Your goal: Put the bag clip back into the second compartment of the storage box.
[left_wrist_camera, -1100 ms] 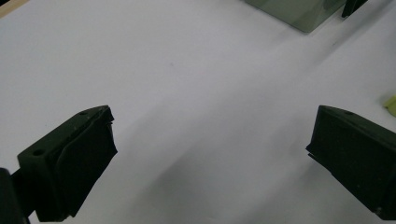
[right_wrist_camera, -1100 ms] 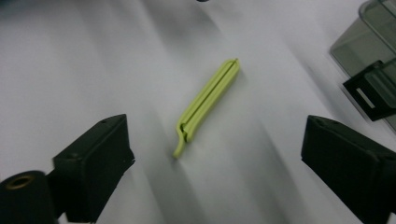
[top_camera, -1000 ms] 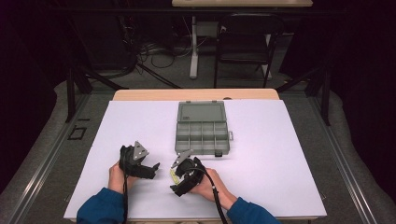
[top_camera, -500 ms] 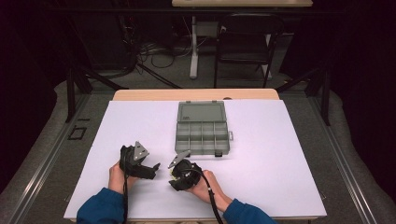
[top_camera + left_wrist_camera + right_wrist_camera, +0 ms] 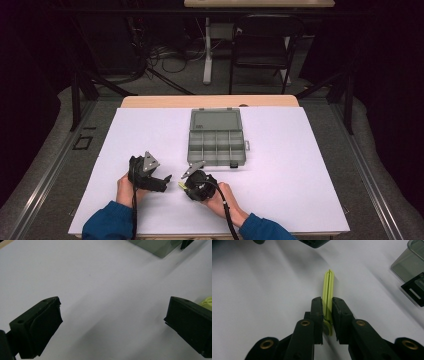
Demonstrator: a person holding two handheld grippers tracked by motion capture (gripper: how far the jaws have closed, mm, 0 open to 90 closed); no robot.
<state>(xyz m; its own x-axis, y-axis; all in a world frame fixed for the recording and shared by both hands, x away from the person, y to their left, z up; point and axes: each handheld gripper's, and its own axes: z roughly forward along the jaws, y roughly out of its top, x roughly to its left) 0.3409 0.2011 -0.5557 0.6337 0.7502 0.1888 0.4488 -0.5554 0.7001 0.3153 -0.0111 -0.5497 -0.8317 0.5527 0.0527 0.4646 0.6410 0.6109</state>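
My right gripper [image 5: 327, 308] has its fingers clamped on a thin yellow-green plastic clip [image 5: 328, 287], near the grey compartment box [image 5: 216, 137]; my left gripper [image 5: 112, 322] has its fingers wide apart.

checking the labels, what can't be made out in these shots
- Yellow-green strip: lower end hidden between the right gripper's jaws, right gripper view.
- Organizer box: compartment contents too small, high view.
- Left gripper: the strip's edge cut off behind its jaw, left gripper view.

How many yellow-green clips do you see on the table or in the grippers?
1. The yellow-green clip is clamped between the jaws of the right gripper, just above the white table. More may be hidden inside the grey organizer box.
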